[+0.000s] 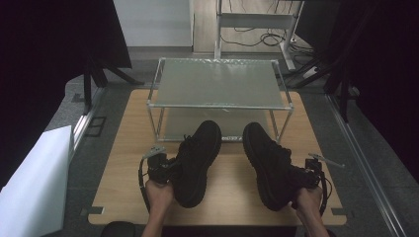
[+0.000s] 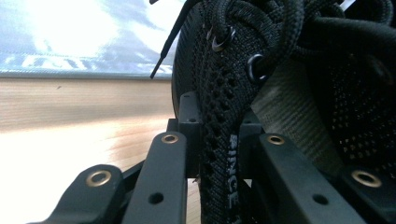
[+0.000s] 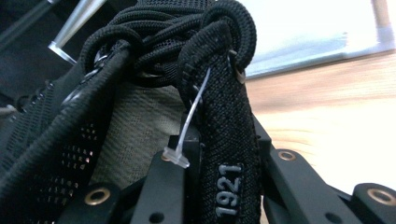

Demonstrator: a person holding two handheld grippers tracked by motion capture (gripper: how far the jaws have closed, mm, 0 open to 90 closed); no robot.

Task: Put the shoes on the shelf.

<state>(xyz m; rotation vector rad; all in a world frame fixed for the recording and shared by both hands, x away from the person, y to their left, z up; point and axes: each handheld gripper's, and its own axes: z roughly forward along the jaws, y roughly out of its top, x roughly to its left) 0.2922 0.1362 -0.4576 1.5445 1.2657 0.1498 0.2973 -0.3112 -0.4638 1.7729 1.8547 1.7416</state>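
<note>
On wooden table: black knit laced shoes.

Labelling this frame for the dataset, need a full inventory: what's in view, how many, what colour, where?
shoes: 2, black, on the table in front of the rack; left shoe, right shoe, each clamped at its collar
rack: 1, silver metal frame with two grey shelves, far half of the table
table: 1, light wood top
white board: 1, white, left of the table
plastic tag: 1, clear, on the right shoe's collar
cables: several, dark, on the floor behind the rack
left gripper: 1, black, shut on the left shoe
right gripper: 1, black, shut on the right shoe
hands: 2, at the near edge; left hand, right hand
</note>
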